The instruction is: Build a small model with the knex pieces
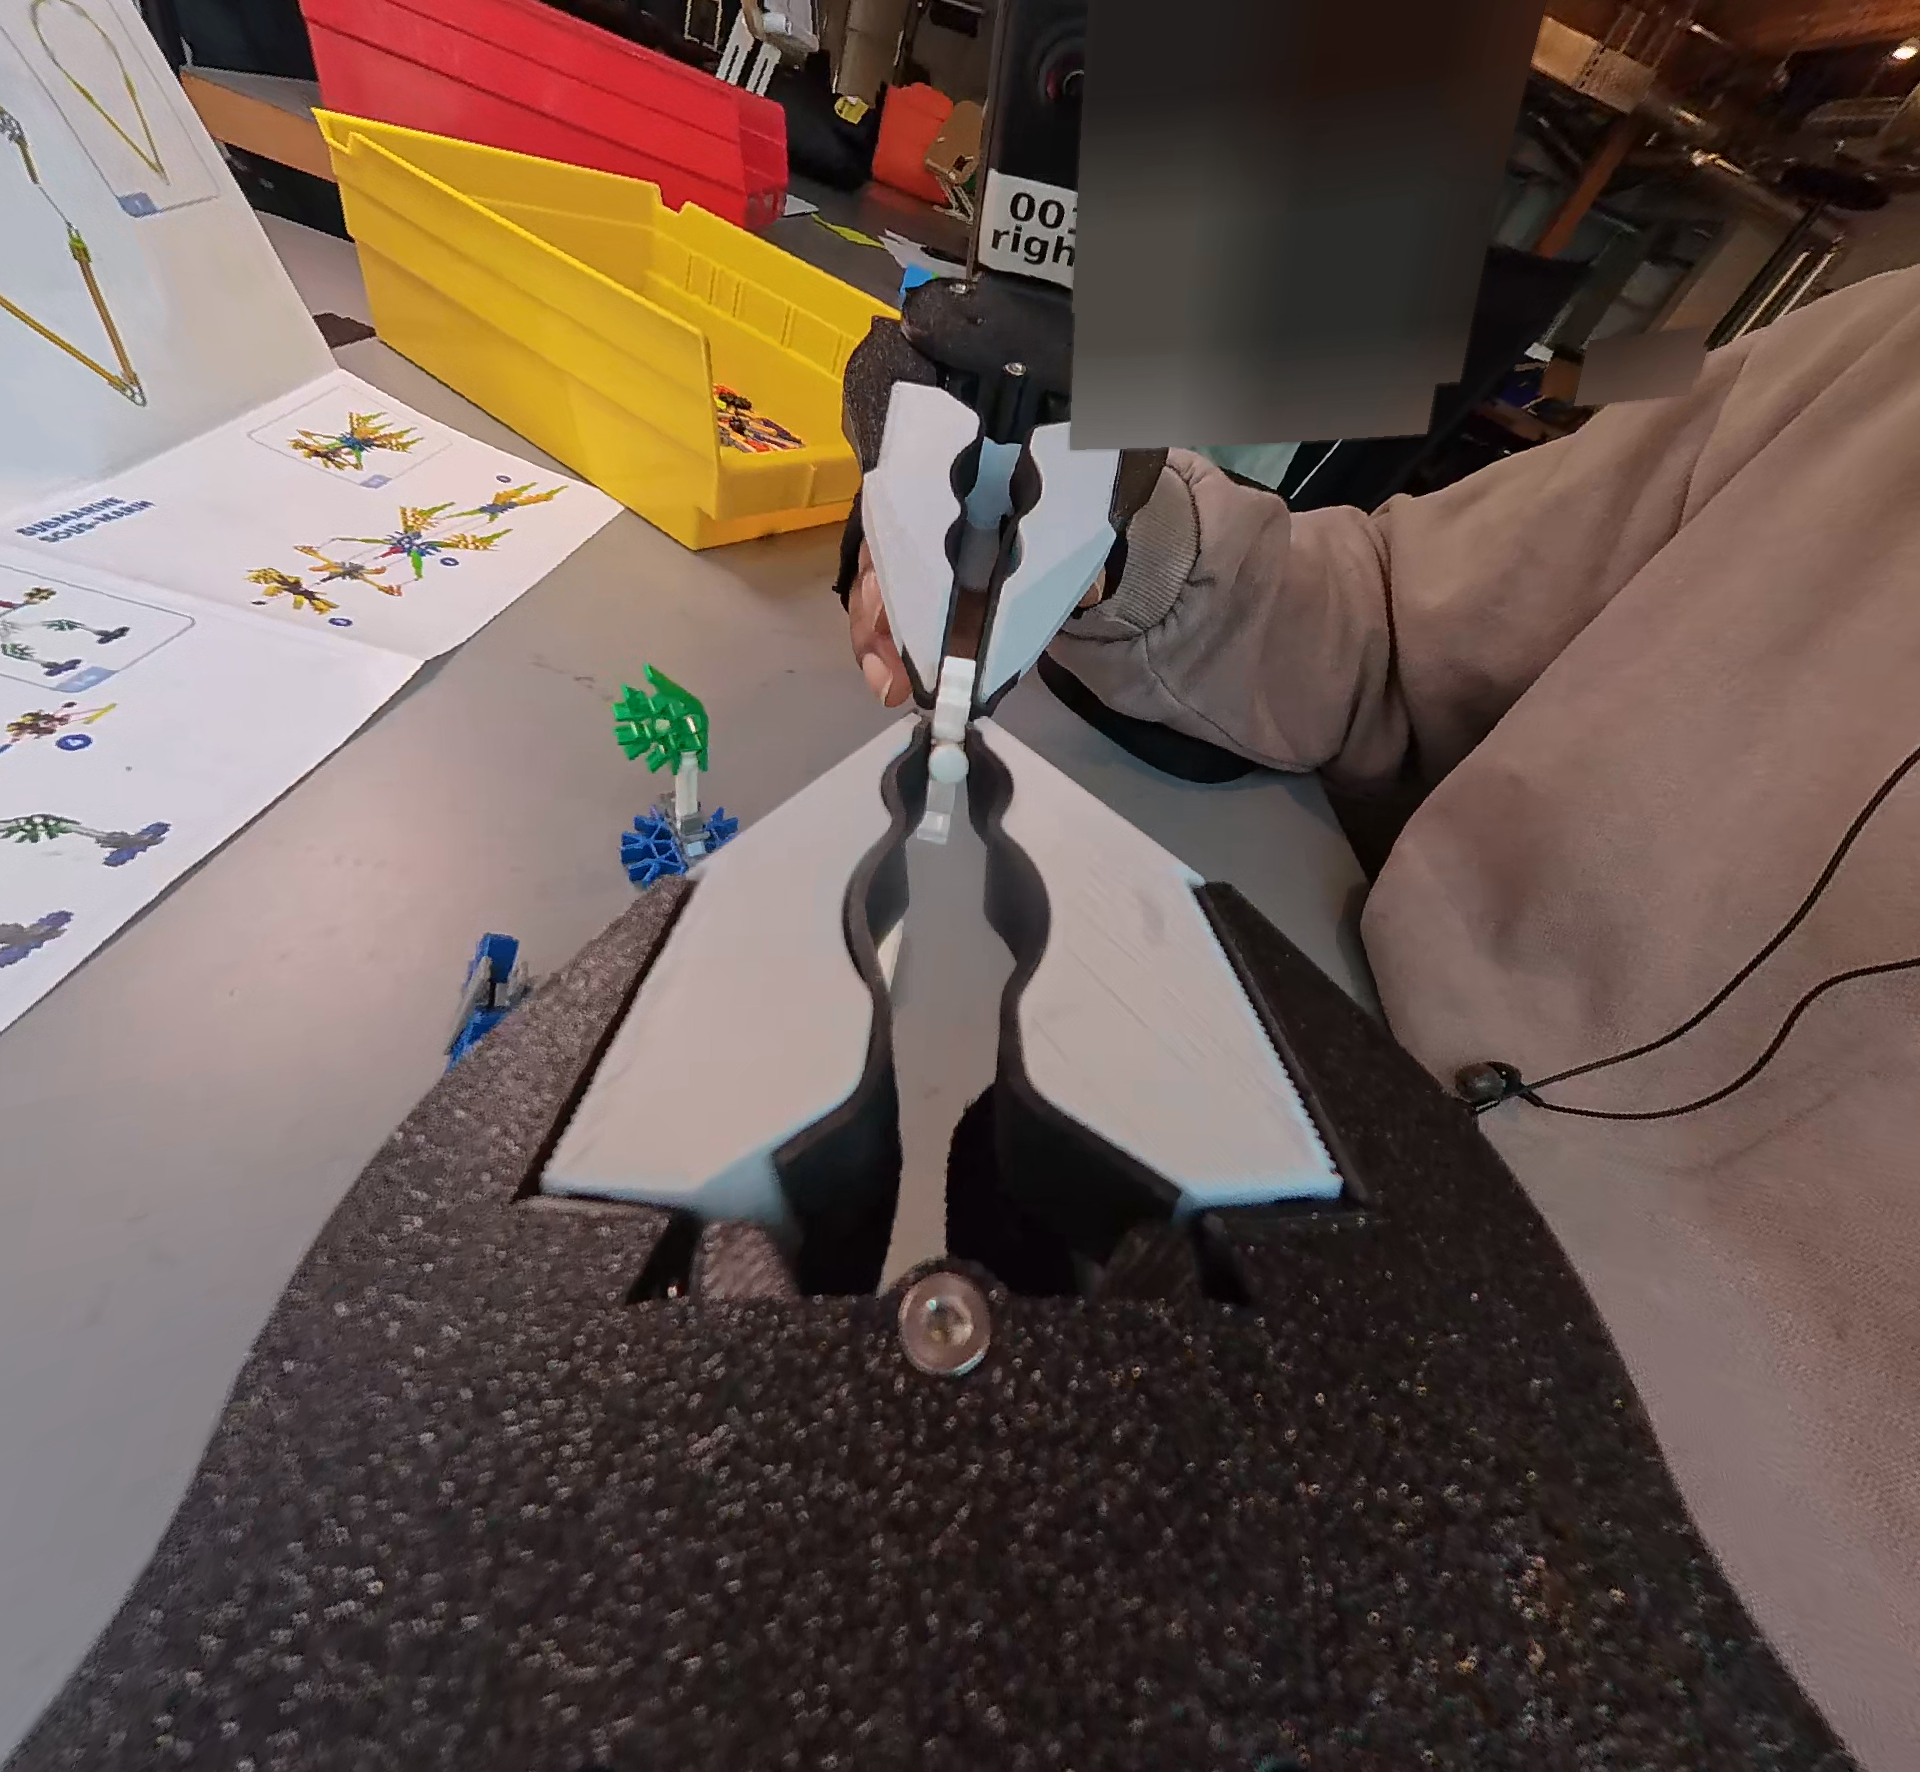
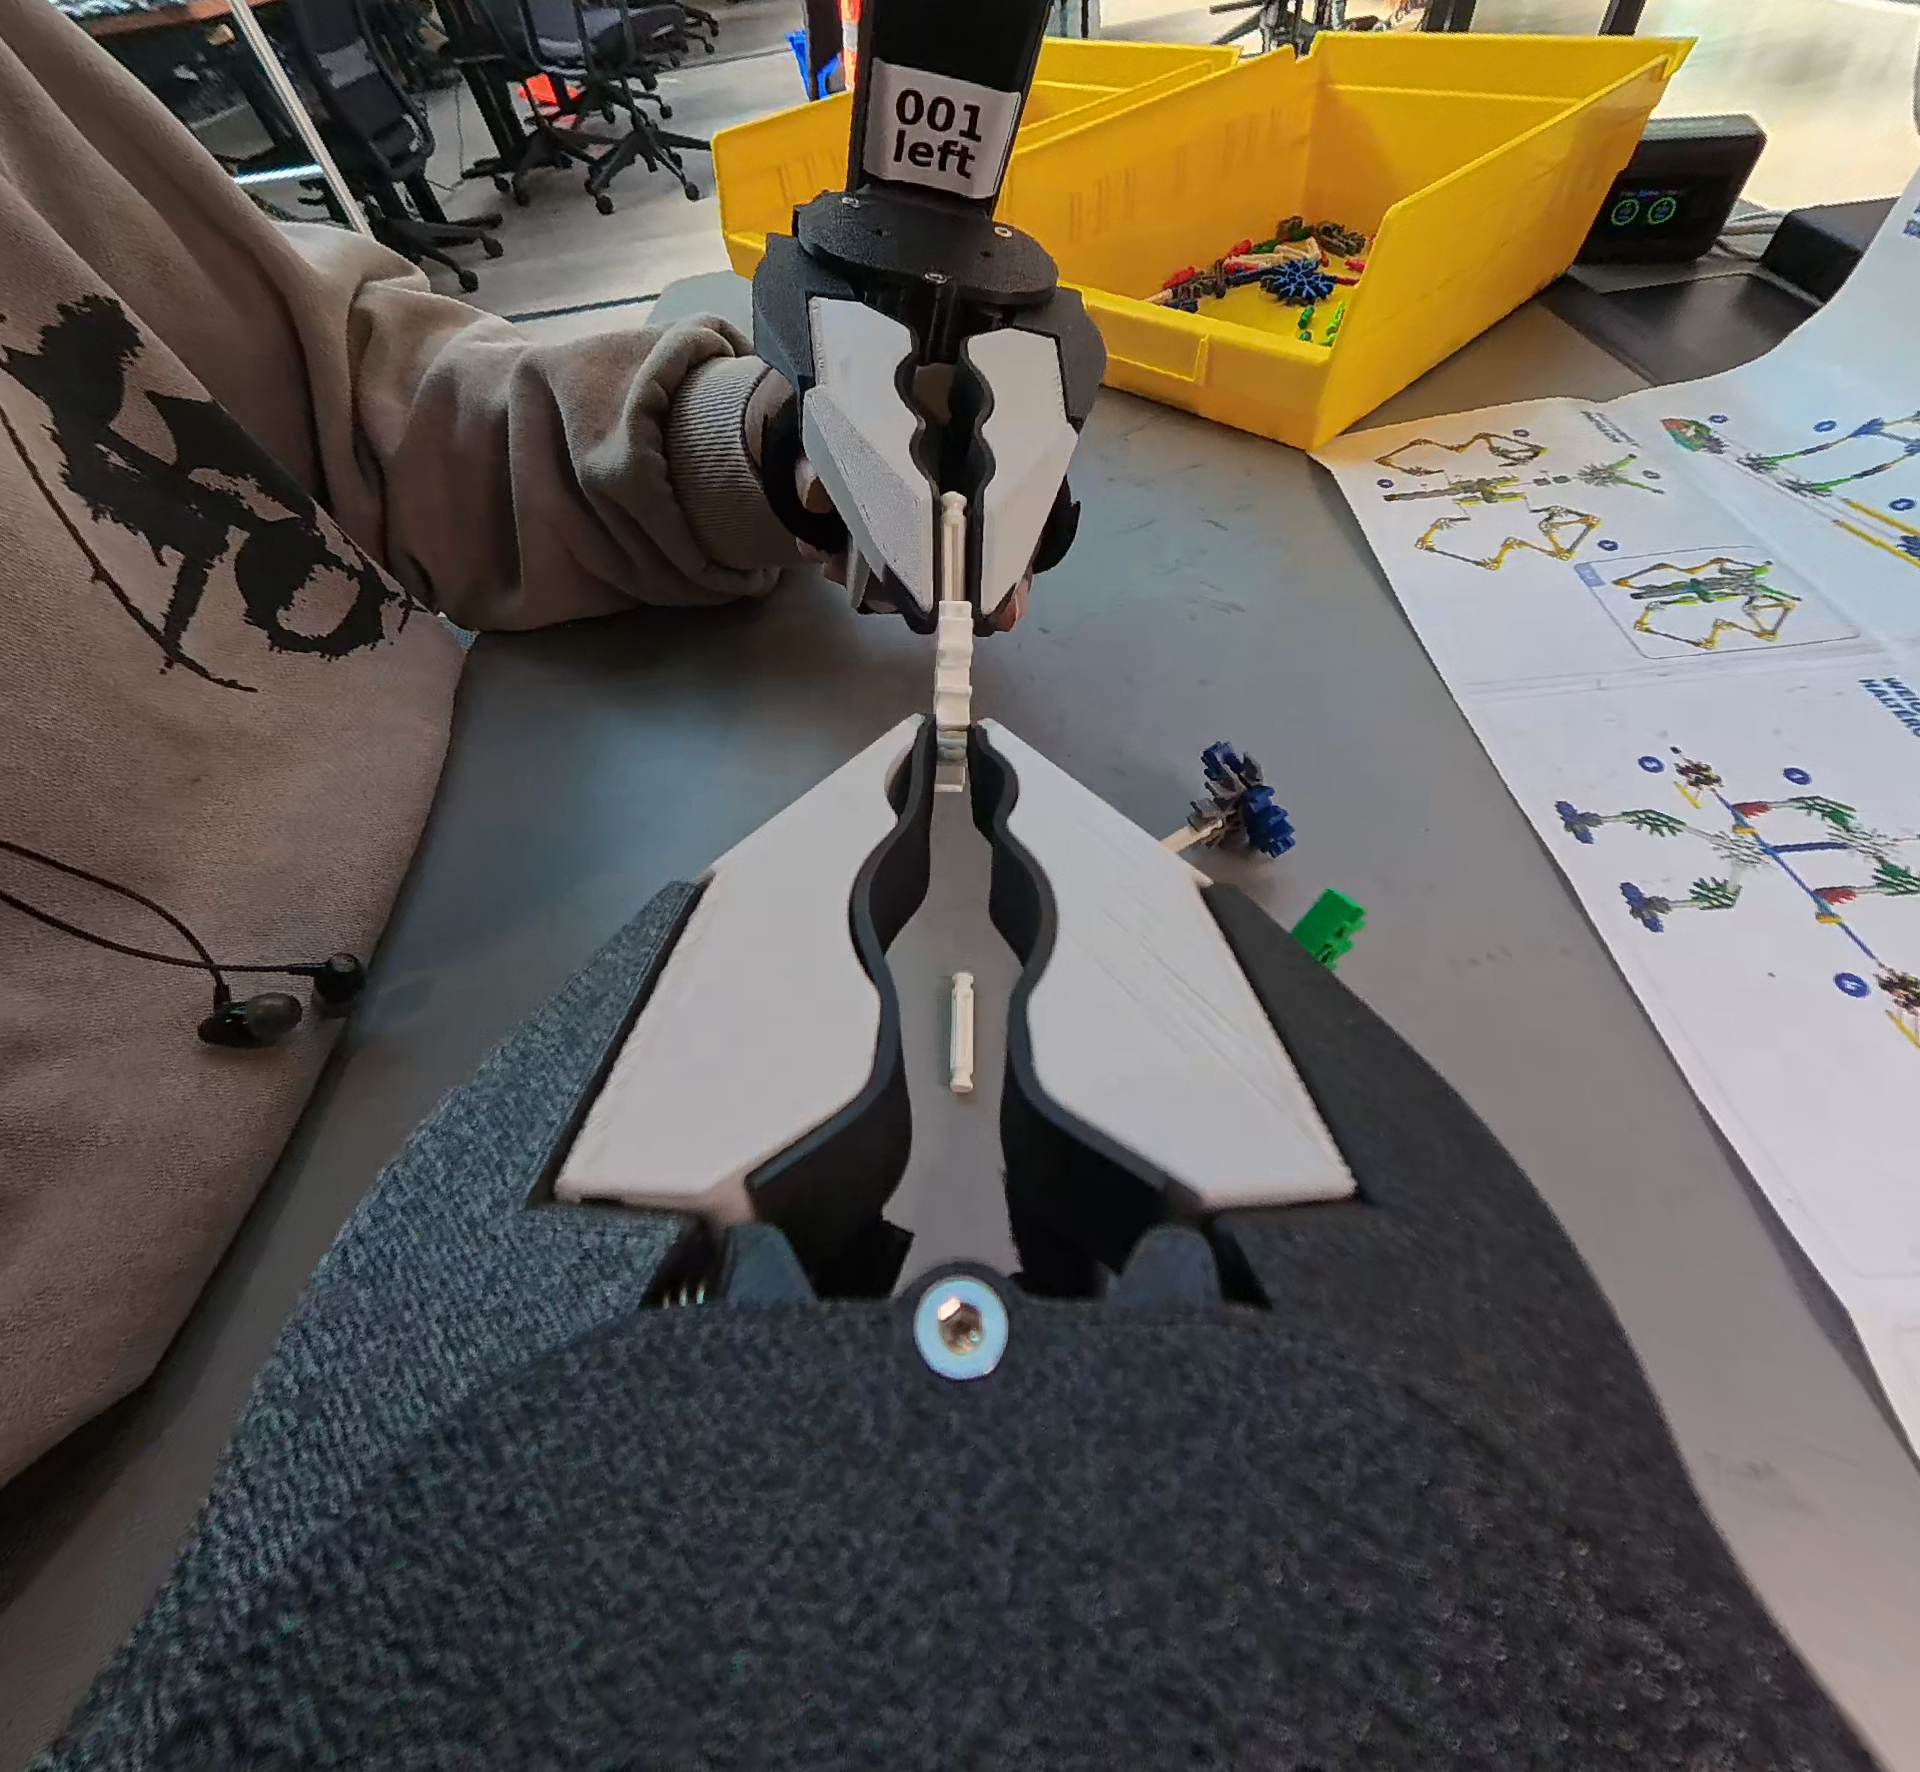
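grey fabric-covered gripper bodies fill the bottom of both views. only the right wrist view shows a loose white rod [image 2: 962, 1031] lying on the grey table [image 2: 644, 787] beneath the right gripper [image 2: 951, 735]; only the left wrist view shows a red bin [image 1: 499, 60] behind the yellow bin [image 1: 540, 309].

the yellow bin, seen closer in the right wrist view [image 2: 1455, 195], holds a small heap of mixed coloured building pieces [image 2: 1273, 268]. the red bin's inside is hidden.

both grippers face each other tip to tip above the table. the left gripper [image 1: 943, 740] is nearly closed, its tips pinching one end of a white rod assembly [image 1: 951, 714]. the right gripper is also nearly closed and pinches the other end of the same assembly [image 2: 954, 652], which spans the short gap between them.

on the table near by lie a blue and green connector cluster [image 1: 670, 787], a blue piece [image 1: 488, 984], and printed instruction sheets [image 1: 260, 579]. a person's beige sleeve [image 1: 1455, 579] reaches in behind the right gripper.
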{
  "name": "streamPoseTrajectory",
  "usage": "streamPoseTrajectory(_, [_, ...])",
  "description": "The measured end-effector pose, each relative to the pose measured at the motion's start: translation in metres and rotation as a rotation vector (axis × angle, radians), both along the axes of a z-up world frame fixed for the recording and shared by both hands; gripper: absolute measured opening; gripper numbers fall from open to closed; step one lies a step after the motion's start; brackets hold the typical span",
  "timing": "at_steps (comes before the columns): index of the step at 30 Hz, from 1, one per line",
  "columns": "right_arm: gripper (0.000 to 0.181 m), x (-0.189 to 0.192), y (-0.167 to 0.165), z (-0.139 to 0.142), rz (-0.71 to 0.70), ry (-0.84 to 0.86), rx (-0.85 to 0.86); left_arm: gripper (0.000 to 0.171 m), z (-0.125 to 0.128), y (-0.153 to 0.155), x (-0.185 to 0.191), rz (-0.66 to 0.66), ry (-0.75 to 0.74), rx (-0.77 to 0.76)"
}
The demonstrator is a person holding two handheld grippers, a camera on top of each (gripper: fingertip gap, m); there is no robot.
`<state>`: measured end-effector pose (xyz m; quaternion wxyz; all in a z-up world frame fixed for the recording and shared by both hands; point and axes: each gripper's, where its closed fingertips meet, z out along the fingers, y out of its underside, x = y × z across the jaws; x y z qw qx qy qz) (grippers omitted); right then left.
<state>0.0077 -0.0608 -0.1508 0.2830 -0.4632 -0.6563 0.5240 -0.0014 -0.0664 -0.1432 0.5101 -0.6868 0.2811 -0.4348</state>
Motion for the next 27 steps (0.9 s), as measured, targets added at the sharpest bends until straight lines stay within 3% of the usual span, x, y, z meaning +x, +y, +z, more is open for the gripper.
streamPoseTrajectory(2, [0.006, -0.001, 0.0, 0.009, 0.001, 0.048, -0.039, 0.006, 0.007, 0.0, -0.001, 0.003, -0.037, 0.009])
streamPoseTrajectory(5, [0.026, -0.003, -0.006, 0.018, 0.016, 0.104, -0.08, 0.006, 0.017, -0.002, 0.0, -0.008, -0.103, 0.02])
streamPoseTrajectory(9, [0.006, -0.008, -0.014, 0.014, 0.023, 0.111, -0.063, 0.006, 0.018, -0.005, 0.007, -0.03, -0.12, 0.023])
streamPoseTrajectory(27, [0.005, 0.0, -0.005, -0.008, 0.031, -0.049, -0.042, 0.005, -0.008, -0.003, 0.008, -0.01, 0.079, -0.006])
